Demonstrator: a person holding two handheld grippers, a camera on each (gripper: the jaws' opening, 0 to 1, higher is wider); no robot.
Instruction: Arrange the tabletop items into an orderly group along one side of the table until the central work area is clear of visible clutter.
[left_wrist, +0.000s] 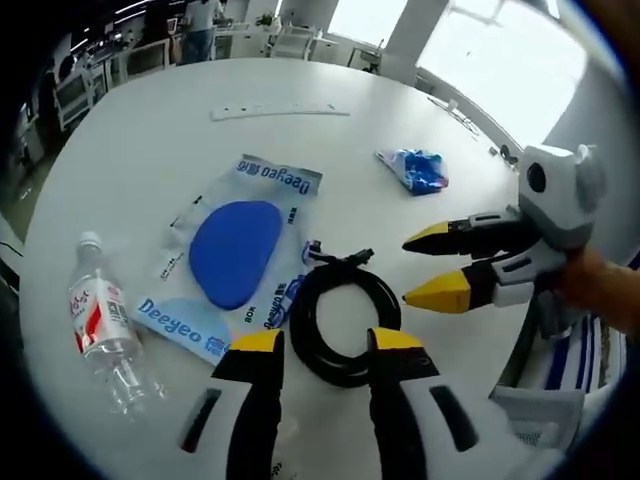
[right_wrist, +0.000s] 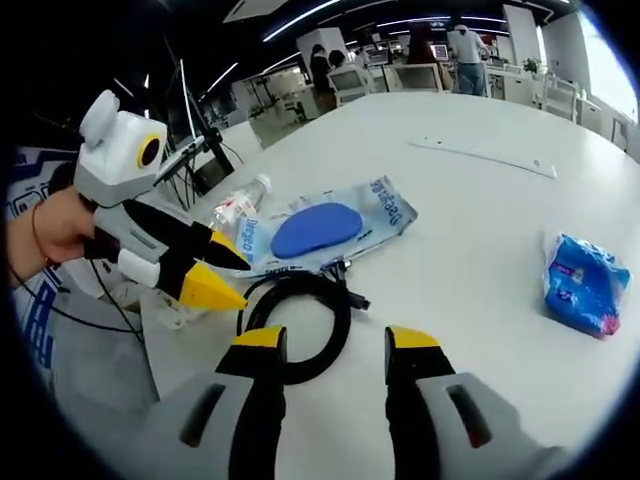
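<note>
A coil of black cable (left_wrist: 303, 322) (right_wrist: 338, 322) lies on the white round table (left_wrist: 150, 170) (right_wrist: 470, 240). Both grippers hover over the coil from different sides. My left gripper (left_wrist: 327, 342) (right_wrist: 236, 280) is open, its yellow tips just above the coil's near edge. My right gripper (right_wrist: 336, 340) (left_wrist: 411, 270) is open too, beside the coil and empty. Past the coil lies a clear Deeyeo bag with a blue pad (left_wrist: 235, 255) (right_wrist: 320, 230). A water bottle (left_wrist: 105, 325) (right_wrist: 238, 208) lies on its side next to the bag. A blue tissue packet (left_wrist: 415, 170) (right_wrist: 583, 283) sits apart.
A thin white strip (left_wrist: 280, 110) (right_wrist: 485, 155) lies across the far part of the table. Chairs and desks (left_wrist: 75, 85) stand beyond the table's edge. A hand (right_wrist: 50, 225) holds the left gripper, and loose cables (right_wrist: 205, 150) hang off the table's side.
</note>
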